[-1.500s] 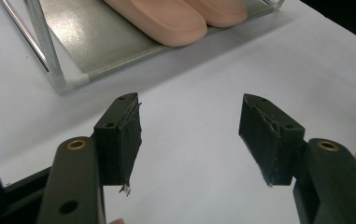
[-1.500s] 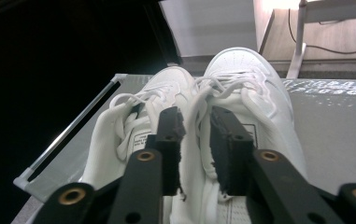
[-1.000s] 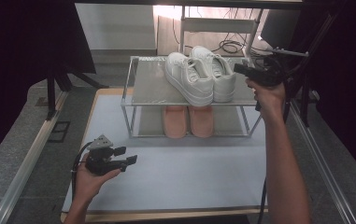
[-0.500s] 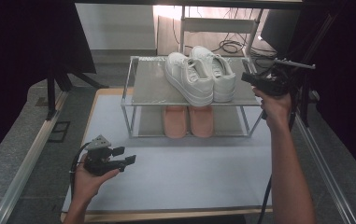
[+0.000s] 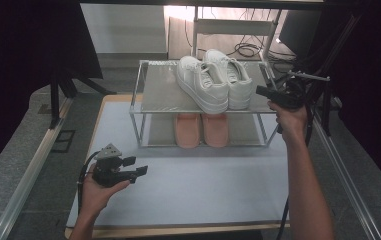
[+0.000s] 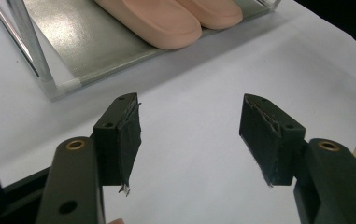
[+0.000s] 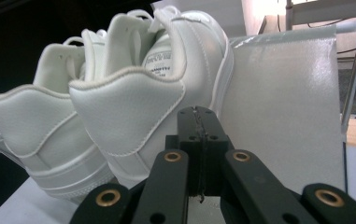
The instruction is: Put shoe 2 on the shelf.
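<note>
white sneakers (image 5: 213, 82) on rack (image 5: 158, 95) top, pink slippers (image 5: 201, 130) below, right fingers (image 7: 199, 122) clenched empty, left fingers (image 6: 119, 135) released

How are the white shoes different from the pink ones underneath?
The white sneakers sit on the rack's top shelf; the pink slippers lie on the bottom shelf. The sneakers are tall, with laces and high heel collars; the slippers are low, smooth and rounded, without laces. The shut right gripper is close to the sneakers' heels; the open left gripper is out on the table, away from the slippers. Both are pairs set side by side.
</note>
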The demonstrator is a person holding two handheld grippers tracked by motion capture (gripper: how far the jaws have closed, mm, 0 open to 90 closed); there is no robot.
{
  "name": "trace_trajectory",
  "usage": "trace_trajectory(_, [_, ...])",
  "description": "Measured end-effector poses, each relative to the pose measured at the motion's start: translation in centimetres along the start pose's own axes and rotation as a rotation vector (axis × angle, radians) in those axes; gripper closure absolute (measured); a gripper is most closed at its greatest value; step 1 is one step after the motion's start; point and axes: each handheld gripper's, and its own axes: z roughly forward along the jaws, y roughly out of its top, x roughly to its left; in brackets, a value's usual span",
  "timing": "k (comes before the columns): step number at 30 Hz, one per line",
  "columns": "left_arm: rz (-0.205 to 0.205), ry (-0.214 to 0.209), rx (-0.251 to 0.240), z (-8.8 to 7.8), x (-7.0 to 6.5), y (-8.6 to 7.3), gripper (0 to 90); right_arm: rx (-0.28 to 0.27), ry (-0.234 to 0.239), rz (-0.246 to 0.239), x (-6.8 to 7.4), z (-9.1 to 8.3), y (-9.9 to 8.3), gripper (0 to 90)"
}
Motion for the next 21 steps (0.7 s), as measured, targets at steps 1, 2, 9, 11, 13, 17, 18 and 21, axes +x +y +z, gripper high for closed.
trace_trajectory(1, [-0.001, 0.000, 0.000, 0.0, 0.0, 0.0, 39.1, 0.004, -0.001, 0.000, 0.0, 0.2, -0.1, 90.0])
trace_trajectory(2, [-0.002, 0.000, 0.000, 0.0, 0.0, -0.1, 39.1, 0.009, -0.003, 0.003, 0.0, 0.4, -0.3, 90.0])
trace_trajectory(9, [-0.007, 0.009, 0.004, -0.2, 0.2, -0.4, 39.1, 0.040, -0.036, 0.020, -0.4, 1.7, -1.4, 90.0])
trace_trajectory(11, [-0.007, 0.009, 0.003, -0.3, 0.2, -0.5, 39.1, 0.042, -0.046, 0.017, -0.5, 2.0, -1.7, 90.0])
trace_trajectory(13, [-0.009, 0.011, 0.003, -0.3, 0.2, -0.5, 39.1, 0.039, -0.041, 0.026, -0.6, 2.0, -1.8, 90.0])
trace_trajectory(17, [-0.008, 0.010, 0.007, -0.1, 0.1, -0.5, 39.1, 0.038, -0.048, 0.013, -0.4, 2.0, -1.8, 90.0])
trace_trajectory(18, [-0.008, 0.009, 0.007, -0.1, 0.1, -0.5, 39.1, 0.036, -0.049, 0.013, -0.3, 2.0, -1.8, 90.0])
trace_trajectory(21, [-0.008, 0.008, 0.010, 0.0, 0.1, -0.5, 39.1, 0.031, -0.042, 0.022, -0.3, 1.9, -1.9, 90.0])
